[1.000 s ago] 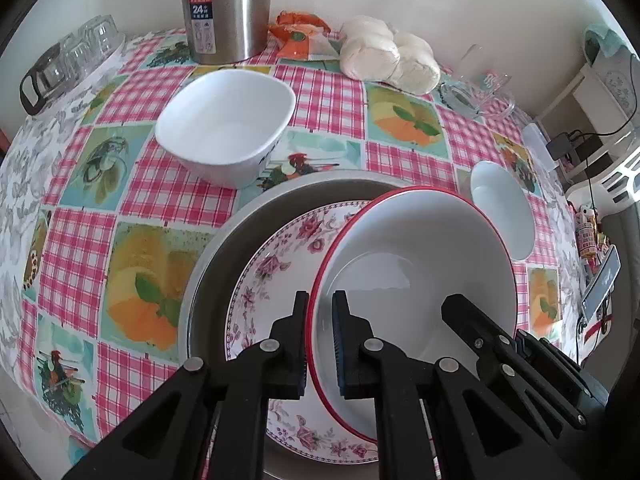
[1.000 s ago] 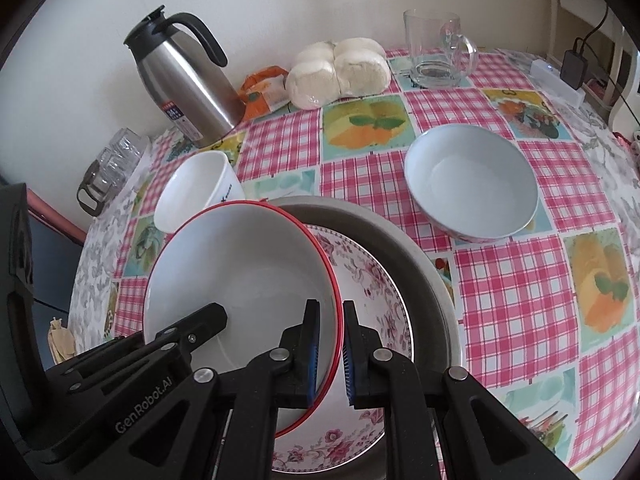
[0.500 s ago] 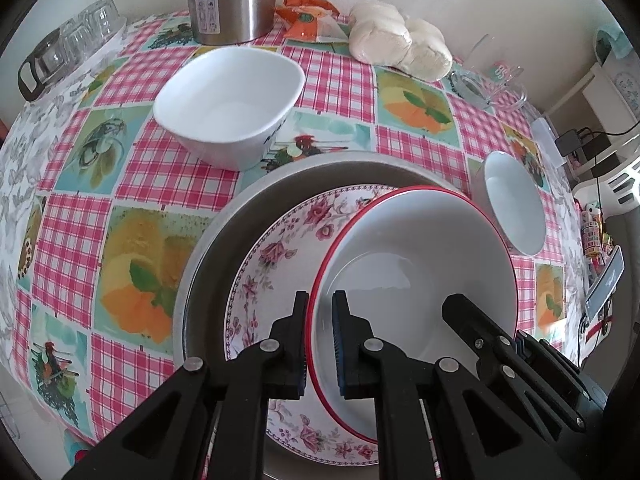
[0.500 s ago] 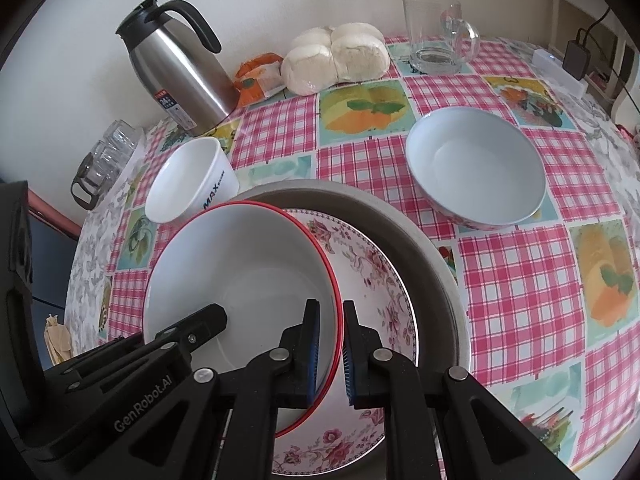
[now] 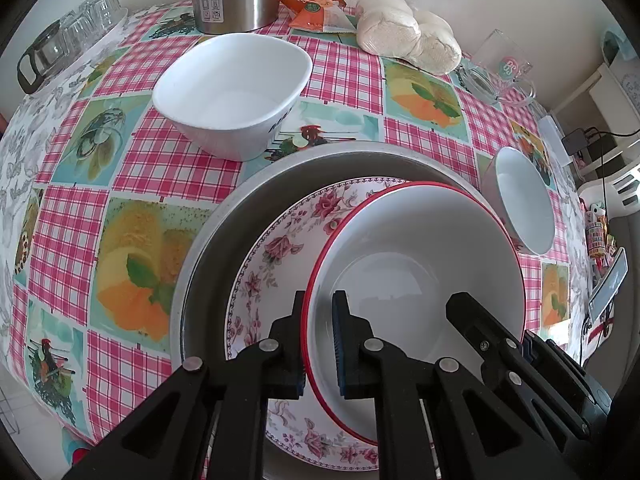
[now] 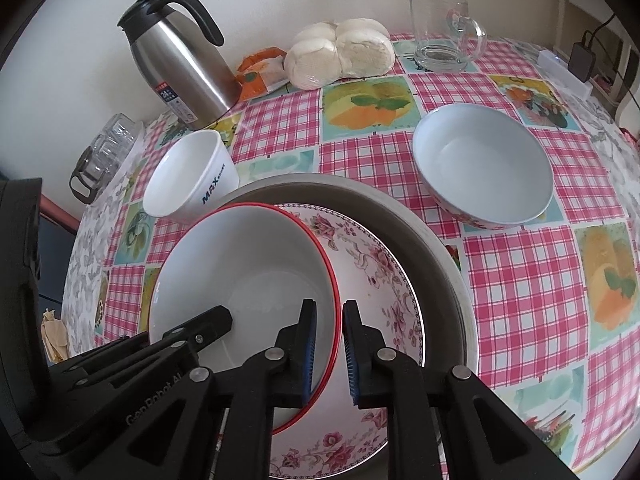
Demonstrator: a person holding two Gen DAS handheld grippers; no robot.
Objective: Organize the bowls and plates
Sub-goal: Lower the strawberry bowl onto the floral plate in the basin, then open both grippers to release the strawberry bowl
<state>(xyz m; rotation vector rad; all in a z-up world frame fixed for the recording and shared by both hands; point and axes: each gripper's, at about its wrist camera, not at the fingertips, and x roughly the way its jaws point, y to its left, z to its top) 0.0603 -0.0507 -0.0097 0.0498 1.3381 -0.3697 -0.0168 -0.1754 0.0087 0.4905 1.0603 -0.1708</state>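
Observation:
A red-rimmed white bowl [image 5: 424, 256] [image 6: 244, 268] is held over a floral plate [image 5: 280, 248] [image 6: 380, 280] that lies in a grey metal dish [image 5: 224, 232] [image 6: 436, 248]. My left gripper [image 5: 318, 336] is shut on the bowl's left rim. My right gripper [image 6: 329, 344] is shut on its right rim. A squarish white bowl [image 5: 232, 88] [image 6: 188, 188] sits behind on the left. A round pale bowl [image 5: 524, 200] [image 6: 484, 168] sits on the right.
A steel thermos jug [image 6: 176, 56], an orange packet [image 6: 260, 72], wrapped white buns [image 6: 340, 52], a glass mug [image 6: 444, 32] and a rack of glasses [image 6: 104, 152] stand along the table's back by the wall. The table edge drops at the right.
Both grippers with the red-rimmed bowl have moved down and forward over the floral plate; the table objects look nearer. Both grips are unchanged.

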